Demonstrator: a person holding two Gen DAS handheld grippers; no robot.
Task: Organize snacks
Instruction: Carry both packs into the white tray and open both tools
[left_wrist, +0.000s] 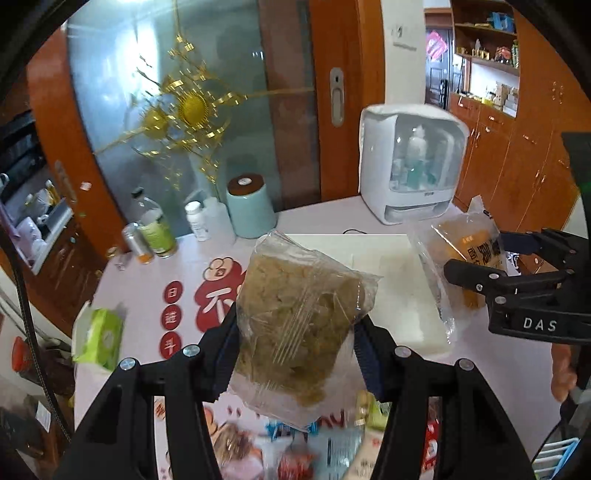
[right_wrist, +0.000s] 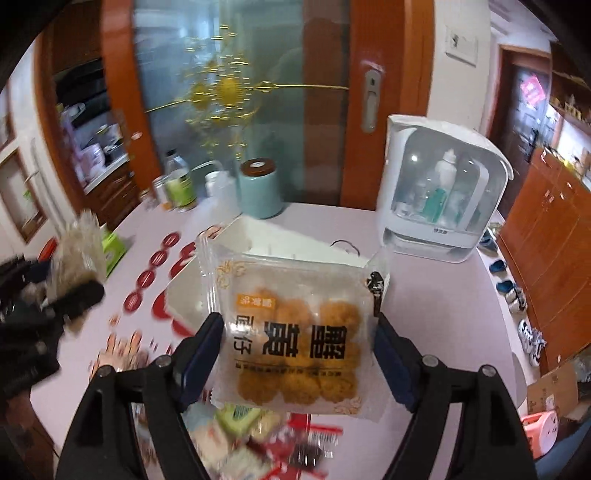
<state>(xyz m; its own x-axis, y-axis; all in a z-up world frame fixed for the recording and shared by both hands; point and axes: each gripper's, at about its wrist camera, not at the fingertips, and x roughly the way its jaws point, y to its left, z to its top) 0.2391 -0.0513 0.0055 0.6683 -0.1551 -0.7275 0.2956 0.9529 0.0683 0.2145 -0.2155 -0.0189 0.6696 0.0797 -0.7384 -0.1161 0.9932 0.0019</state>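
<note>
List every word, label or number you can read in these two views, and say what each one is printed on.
"DAS": white letters on the right gripper.
"日": one red disc of the printed table cover; its other discs and big red characters are cut off or blurred.
Large black characters on the orange snack packet held by the right gripper: upside down, not surely readable.
Clear snack packet in the left gripper: no text.
Bottle labels and the snack pile: too blurred.

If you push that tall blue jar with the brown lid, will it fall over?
Probably not easily. The blue jar looks wide and squat with a flat base on the table, so it should slide. It looks ceramic, so it is likely heavy and could break if knocked off.
</note>
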